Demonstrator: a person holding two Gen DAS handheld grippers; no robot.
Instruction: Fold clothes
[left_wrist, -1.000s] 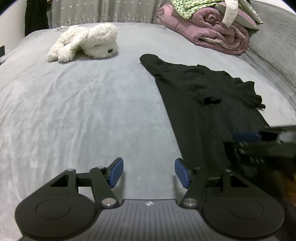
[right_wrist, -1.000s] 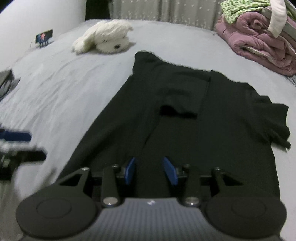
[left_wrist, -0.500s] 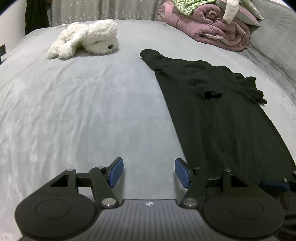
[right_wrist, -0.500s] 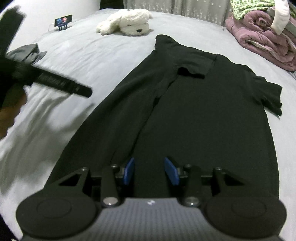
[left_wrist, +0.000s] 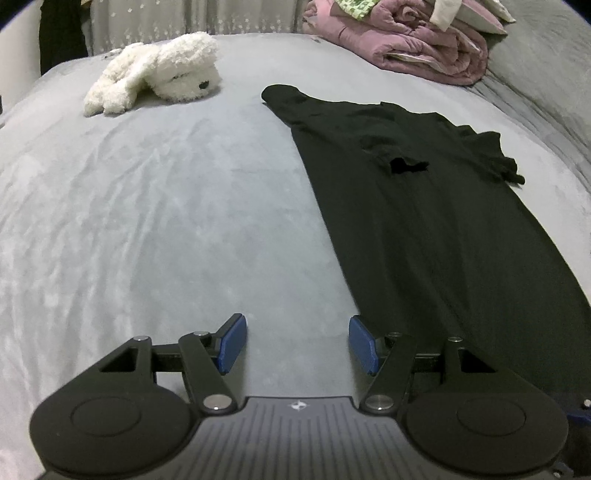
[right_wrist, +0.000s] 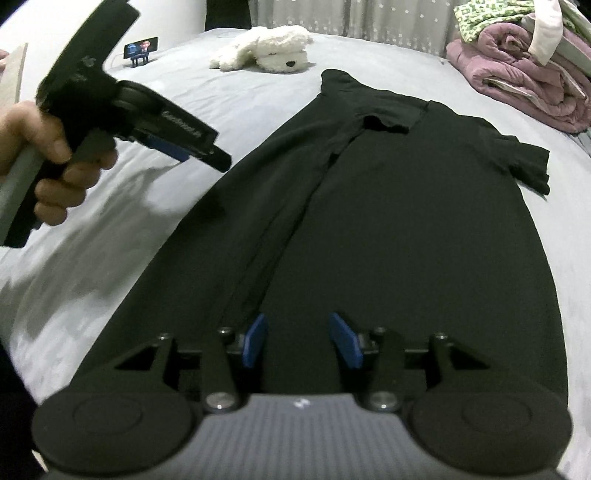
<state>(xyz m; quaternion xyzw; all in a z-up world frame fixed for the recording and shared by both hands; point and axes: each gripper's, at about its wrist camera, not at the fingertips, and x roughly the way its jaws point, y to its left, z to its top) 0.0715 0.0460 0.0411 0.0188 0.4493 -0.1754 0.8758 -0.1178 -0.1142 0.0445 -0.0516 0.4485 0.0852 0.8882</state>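
The black short-sleeved fabric garment is lying spread lengthwise on the grey velvety bed, one side folded in over its middle. The right hand-held gripper is hovering above its near hem, blue pads opening with nothing between them. The left hand-held gripper is hanging over bare bedding just beside the garment's edge, pads wide apart and empty. A white plush toy dog is lying beyond.
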